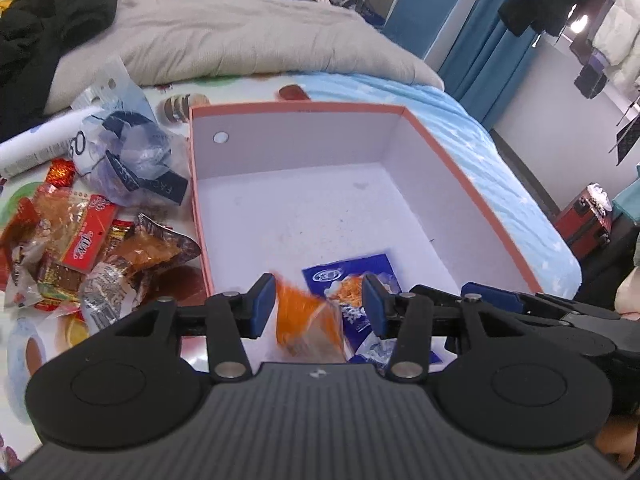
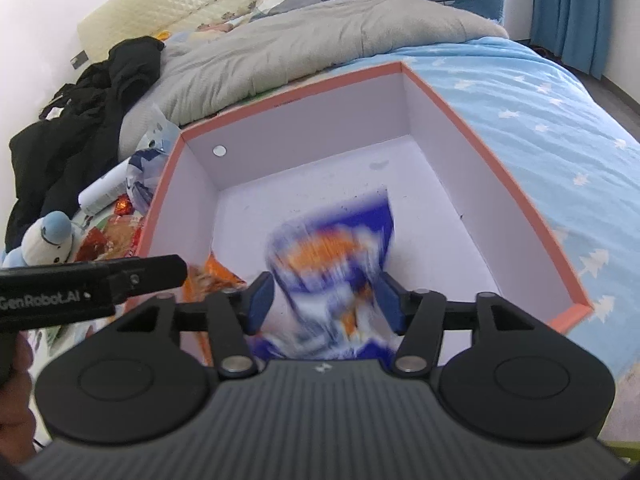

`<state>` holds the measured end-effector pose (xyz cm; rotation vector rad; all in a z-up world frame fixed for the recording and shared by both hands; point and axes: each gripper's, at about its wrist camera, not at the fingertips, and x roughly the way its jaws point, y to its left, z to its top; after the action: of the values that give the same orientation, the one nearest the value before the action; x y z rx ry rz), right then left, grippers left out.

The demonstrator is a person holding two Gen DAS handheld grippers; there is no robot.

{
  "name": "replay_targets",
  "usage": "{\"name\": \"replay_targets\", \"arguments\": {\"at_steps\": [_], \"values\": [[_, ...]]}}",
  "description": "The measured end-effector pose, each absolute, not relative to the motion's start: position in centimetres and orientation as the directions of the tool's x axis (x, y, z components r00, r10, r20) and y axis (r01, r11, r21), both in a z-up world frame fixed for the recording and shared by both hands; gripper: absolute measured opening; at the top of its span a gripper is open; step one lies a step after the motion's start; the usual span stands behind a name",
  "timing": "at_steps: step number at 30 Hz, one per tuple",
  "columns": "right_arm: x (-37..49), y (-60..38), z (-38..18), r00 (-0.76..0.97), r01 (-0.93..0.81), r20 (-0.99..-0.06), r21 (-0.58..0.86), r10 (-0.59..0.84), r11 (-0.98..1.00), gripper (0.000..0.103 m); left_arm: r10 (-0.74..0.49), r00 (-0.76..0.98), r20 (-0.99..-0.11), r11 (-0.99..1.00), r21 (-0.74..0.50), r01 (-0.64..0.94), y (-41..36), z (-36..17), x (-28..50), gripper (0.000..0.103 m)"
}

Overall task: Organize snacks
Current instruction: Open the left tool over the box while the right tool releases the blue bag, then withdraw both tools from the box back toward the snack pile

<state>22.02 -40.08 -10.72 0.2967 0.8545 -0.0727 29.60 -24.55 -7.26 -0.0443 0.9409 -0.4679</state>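
Both grippers poised over the near end of the orange-rimmed box (image 1: 472, 184), which sits on the bed (image 1: 500, 168).

Left gripper (image 1: 318, 304): jaws apart, pads clear of the orange packet (image 1: 308, 320) blurred between them. Packet apparently dropping, low inside the box by its near wall.

Right gripper (image 2: 326, 302): jaws likewise spread, no pad pressing on the blue packet (image 2: 332, 248). That packet smeared with motion in the right wrist view, seemingly mid-fall toward the box floor; in the left wrist view, seen lying in the box's near right part, just beside the orange one.

Remaining snack pile (image 1: 72, 256) outside the box, against its left wall, mixed with a crumpled plastic bag (image 1: 128, 152) and a white tube (image 1: 36, 148). Grey blanket (image 1: 240, 36) beyond the box's far wall.

Risks from here, as a judgement:
- Crowding at the near wall. Both packets landing in the same corner, so likely to overlap rather than lie in order; far half of the box bare.
- Grippers close side by side over the box; possible knock between them on withdrawal, or a finger catching the near rim and shifting the box on the soft bed.
- Next pick from the pile: slippery, overlapping wrappers, easy to pinch two at once or snag the plastic bag instead of a snack.
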Motion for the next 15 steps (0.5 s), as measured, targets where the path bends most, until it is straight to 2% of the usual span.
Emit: {"name": "replay_targets", "arguments": {"at_steps": [15], "values": [[13.5,-36.7,-4.7,0.754,0.147,-0.655,0.238,0.047,0.96,0.062,-0.398,0.598,-0.696,0.909,-0.209,0.361,-18.7,-0.4,19.2,0.053]]}}
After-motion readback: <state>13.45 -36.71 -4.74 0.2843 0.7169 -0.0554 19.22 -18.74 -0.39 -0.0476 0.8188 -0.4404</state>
